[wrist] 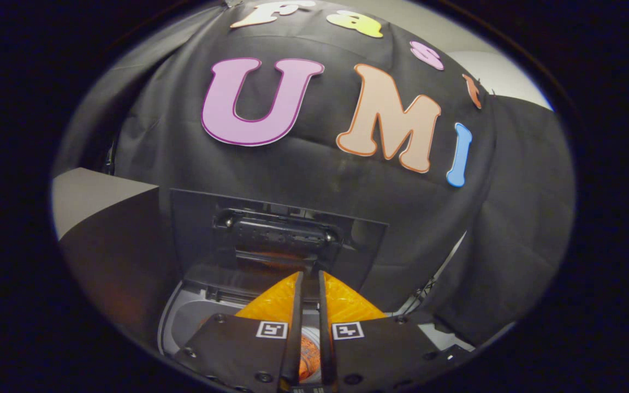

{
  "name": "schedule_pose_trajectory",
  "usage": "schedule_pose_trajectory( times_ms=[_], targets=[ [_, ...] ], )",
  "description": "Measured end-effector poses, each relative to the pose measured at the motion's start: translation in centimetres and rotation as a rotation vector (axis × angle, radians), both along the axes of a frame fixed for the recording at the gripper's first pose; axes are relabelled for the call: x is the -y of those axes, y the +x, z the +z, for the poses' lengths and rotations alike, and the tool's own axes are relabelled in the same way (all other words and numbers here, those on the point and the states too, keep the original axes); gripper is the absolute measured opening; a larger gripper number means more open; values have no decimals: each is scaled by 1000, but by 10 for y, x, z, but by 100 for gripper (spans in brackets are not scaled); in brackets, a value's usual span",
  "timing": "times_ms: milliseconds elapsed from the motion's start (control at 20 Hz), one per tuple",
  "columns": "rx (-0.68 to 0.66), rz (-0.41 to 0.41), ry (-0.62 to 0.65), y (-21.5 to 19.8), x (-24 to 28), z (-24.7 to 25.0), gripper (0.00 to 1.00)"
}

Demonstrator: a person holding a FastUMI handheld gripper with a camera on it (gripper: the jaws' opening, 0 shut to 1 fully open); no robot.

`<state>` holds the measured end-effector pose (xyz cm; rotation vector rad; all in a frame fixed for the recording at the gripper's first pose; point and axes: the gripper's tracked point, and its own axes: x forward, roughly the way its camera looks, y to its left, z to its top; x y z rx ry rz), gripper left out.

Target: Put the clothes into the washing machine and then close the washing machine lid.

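Note:
The washing machine's dark lid (277,232) stands open and upright just beyond my fingers, its inner handle facing me. Below it, the grey rim of the machine's top opening (183,314) curves around to the left of the fingers. My gripper (309,275) hangs over that opening with its fingers drawn close together. A piece of orange and white striped clothing (309,352) is pinched in the narrow gap between them. Most of the garment is hidden under the gripper body.
The booth's black cloth wall (314,174) hangs right behind the lid. A pale flat surface (90,196) lies to the left of the machine. More black cloth drapes down to the right (511,262).

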<state>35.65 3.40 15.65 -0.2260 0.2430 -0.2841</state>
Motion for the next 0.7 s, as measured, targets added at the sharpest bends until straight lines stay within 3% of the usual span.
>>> schedule_pose_trajectory(
  times_ms=[100,350,600,700],
  targets=[
    [12,23,20,3,-9,4,15],
    [51,77,73,32,-31,11,49],
    [130,78,89,66,-42,38,83],
    [145,72,72,84,-42,45,87]
  ],
)
